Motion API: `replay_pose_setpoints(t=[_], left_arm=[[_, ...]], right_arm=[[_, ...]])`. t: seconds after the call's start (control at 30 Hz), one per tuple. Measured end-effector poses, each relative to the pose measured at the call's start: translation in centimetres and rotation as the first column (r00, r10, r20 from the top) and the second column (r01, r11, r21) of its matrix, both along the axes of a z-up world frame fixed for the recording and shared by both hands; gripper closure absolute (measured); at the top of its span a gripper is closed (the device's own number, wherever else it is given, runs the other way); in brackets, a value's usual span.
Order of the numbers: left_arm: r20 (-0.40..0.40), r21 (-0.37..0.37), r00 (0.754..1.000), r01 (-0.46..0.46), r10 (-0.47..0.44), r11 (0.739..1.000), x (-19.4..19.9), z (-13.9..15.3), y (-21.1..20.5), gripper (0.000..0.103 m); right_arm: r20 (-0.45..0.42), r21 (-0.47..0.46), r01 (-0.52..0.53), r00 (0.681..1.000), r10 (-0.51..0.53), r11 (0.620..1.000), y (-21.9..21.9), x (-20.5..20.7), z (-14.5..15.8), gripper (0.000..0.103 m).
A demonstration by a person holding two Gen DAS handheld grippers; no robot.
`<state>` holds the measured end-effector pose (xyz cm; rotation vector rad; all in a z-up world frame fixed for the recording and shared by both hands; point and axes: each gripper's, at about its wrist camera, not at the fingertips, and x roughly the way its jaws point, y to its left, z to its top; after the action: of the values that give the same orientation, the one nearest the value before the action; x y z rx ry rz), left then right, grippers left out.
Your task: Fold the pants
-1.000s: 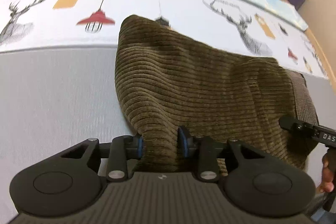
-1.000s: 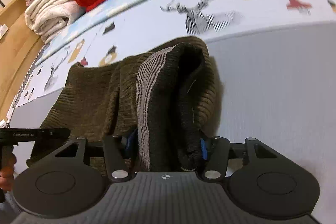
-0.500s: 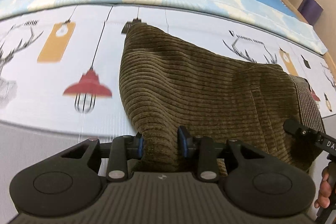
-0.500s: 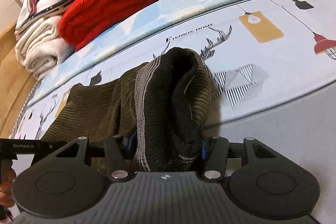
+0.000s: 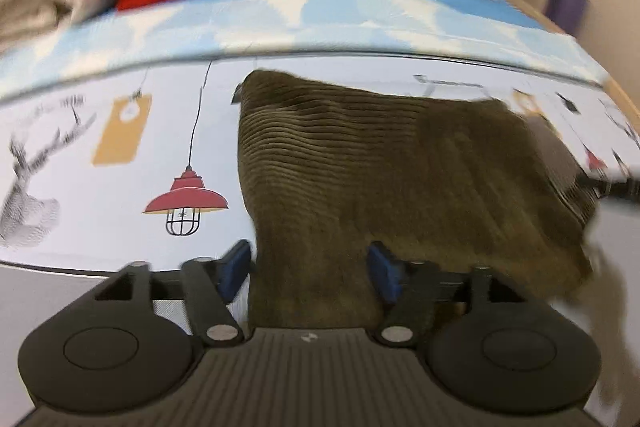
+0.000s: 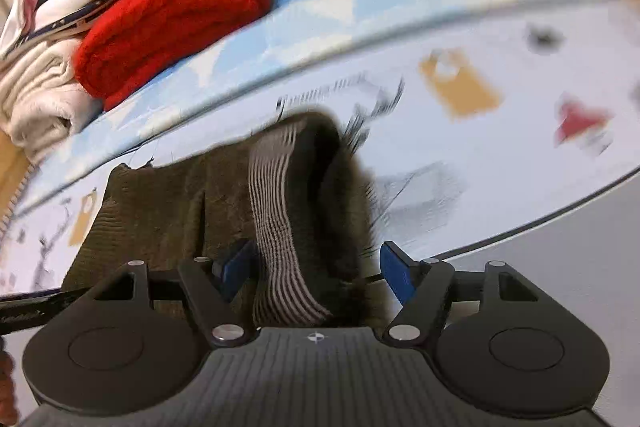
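Olive corduroy pants [image 5: 400, 171] folded on the lamp-printed mat [image 5: 120, 187], edge between just-opened jaws of left gripper [image 5: 310, 263] and right gripper [image 6: 316, 267], pads apparently off the cloth.

Both grippers matte black; ribbed bodies, round side discs, silver screws, blue pads [image 5: 236, 263]

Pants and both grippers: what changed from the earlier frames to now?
Both grippers carried the pants further up the bed onto the printed sheet, then let go: the left gripper and right gripper have just been opening, and their pads now stand clear of the cloth still between them. The pants stay folded over, striped waistband on the right; the red knit pile is unmoved.
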<state>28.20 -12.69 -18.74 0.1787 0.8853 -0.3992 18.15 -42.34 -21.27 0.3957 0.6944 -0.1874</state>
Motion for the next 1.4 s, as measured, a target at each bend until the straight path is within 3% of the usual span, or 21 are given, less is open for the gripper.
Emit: replay_pose_setpoints(t=[0.03, 0.1, 0.13, 0.17, 0.3, 0.37, 0.43, 0.5, 0.6, 0.67, 0.73, 0.9, 1.03, 1.27, 1.33, 1.4], left_arm=[[0.018, 0.016, 1.0, 0.008, -0.008, 1.0, -0.8, 0.0, 0.1, 0.028], [0.041, 0.059, 0.999, 0.009, -0.011, 0.998, -1.8, -0.7, 0.0, 0.025], [0.033, 0.059, 0.999, -0.003, 0.001, 0.998, -1.8, -1.1, 0.1, 0.022], [0.023, 0.049, 1.0, -0.019, 0.018, 0.999, -1.7, -1.4, 0.3, 0.021], [0.015, 0.021, 0.999, -0.03, 0.029, 0.999, -1.6, -2.2, 1.2, 0.011], [0.022, 0.008, 0.999, -0.027, 0.027, 1.0, -1.5, -2.4, 1.5, 0.01], [0.013, 0.003, 0.999, -0.032, 0.032, 0.999, -1.5, -2.0, 1.7, 0.01], [-0.013, 0.009, 0.999, -0.046, 0.046, 0.999, -1.7, -0.5, 1.8, 0.01], [-0.033, 0.039, 0.999, -0.011, 0.012, 0.999, -3.4, 2.8, 1.6, 0.007], [0.008, 0.039, 1.0, -0.001, 0.001, 0.999, -6.1, 5.1, 1.8, 0.0], [0.057, 0.046, 0.998, 0.003, -0.005, 0.999, -9.3, 7.4, 2.2, 0.0], [0.081, 0.004, 0.997, 0.012, -0.013, 1.0, -15.8, 10.6, 3.4, 0.0], [0.079, -0.019, 0.997, -0.018, 0.02, 1.0, -19.1, 11.8, 4.2, 0.0], [0.104, 0.078, 0.995, -0.009, 0.0, 0.997, -21.9, 10.4, 5.8, 0.0], [0.127, 0.091, 0.992, 0.009, -0.02, 0.996, -21.7, 9.5, 6.1, 0.0], [0.123, 0.048, 0.992, 0.015, -0.021, 0.999, -20.7, 8.5, 6.4, 0.0]], right_arm=[[0.045, -0.039, -0.021, 0.999, 0.022, 0.999, 0.5, -0.9, 1.0, 0.031], [0.092, -0.091, -0.079, 0.992, 0.088, 0.993, 1.7, -1.7, 2.2, 0.044], [0.082, -0.103, -0.109, 0.99, 0.117, 0.989, 2.4, -1.7, 2.1, 0.061], [0.053, -0.113, -0.149, 0.986, 0.156, 0.982, 3.1, -1.4, 1.5, 0.07], [-0.184, -0.237, -0.263, 0.957, 0.222, 0.935, 5.9, -0.7, -4.3, 0.073], [-0.148, -0.264, -0.261, 0.962, 0.228, 0.928, 6.2, -1.4, -4.8, 0.072], [-0.134, -0.226, -0.236, 0.969, 0.21, 0.945, 5.7, -1.5, -4.1, 0.072], [-0.141, -0.168, -0.186, 0.976, 0.163, 0.968, 5.1, -1.6, -3.0, 0.066], [-0.118, -0.1, -0.12, 0.987, 0.108, 0.988, 4.9, -3.0, 0.1, 0.048], [-0.07, -0.084, -0.086, 0.994, 0.08, 0.993, 5.6, -5.0, 2.0, 0.024], [-0.026, -0.1, -0.063, 0.998, 0.061, 0.993, 6.9, -7.6, 3.9, 0.015], [0.057, -0.187, -0.032, 0.997, 0.044, 0.982, 9.6, -14.5, 7.2, 0.009], [0.05, -0.218, -0.021, 0.998, 0.033, 0.976, 10.5, -18.4, 8.3, 0.009], [0.143, -0.254, -0.004, 0.989, 0.042, 0.967, 12.0, -23.4, 7.4, 0.009], [0.157, -0.151, 0.016, 0.988, 0.008, 0.988, 11.4, -23.1, 6.9, 0.009], [0.169, -0.057, 0.039, 0.985, -0.029, 0.998, 10.7, -22.3, 6.1, 0.009]])
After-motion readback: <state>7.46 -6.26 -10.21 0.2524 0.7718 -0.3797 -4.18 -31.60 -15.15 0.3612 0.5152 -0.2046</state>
